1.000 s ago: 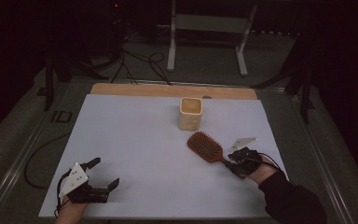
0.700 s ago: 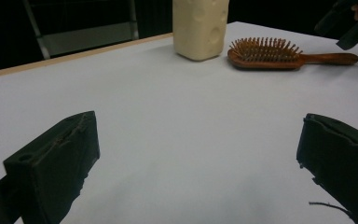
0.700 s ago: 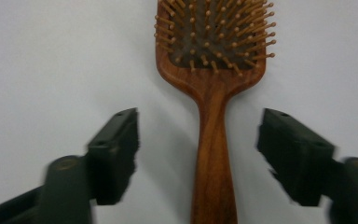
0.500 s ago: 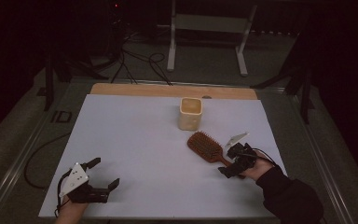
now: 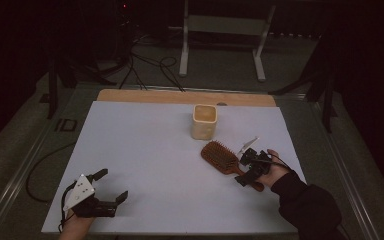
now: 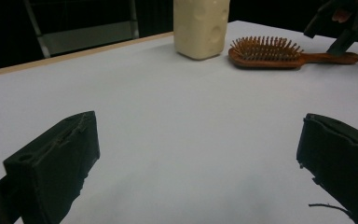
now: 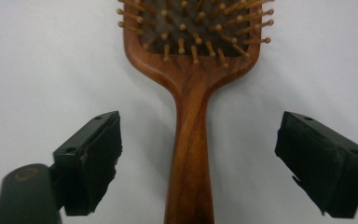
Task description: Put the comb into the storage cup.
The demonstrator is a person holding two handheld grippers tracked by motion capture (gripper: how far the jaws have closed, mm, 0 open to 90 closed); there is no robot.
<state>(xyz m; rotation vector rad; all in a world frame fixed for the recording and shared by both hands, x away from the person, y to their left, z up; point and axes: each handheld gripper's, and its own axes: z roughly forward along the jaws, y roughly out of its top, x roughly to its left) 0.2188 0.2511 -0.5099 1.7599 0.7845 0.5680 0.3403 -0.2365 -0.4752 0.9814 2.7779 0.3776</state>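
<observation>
A wooden paddle hairbrush [image 5: 221, 156] lies bristles up on the white table cover [image 5: 150, 150], right of centre, its handle [image 7: 191, 140] pointing toward the person. My right gripper [image 5: 246, 171] hovers over that handle. In the right gripper view it [image 7: 198, 135] is open, one jaw on each side of the handle and touching nothing. A cream cup [image 5: 204, 121] stands upright just behind the brush. My left gripper [image 5: 111, 185] rests open near the front left of the table. In the left gripper view it [image 6: 198, 135] faces the cup [image 6: 200, 28] and brush [image 6: 265, 53] from afar.
A bare wooden strip [image 5: 180, 96] runs along the table's far edge. Behind it are a metal stand [image 5: 220, 30] and cables [image 5: 145, 65] on the floor. A cable [image 5: 40, 165] trails off the table's left side. White surface stretches between the two grippers.
My right gripper has shifted slightly left and tipped down over the brush handle. The left gripper, brush and cup have stayed put.
</observation>
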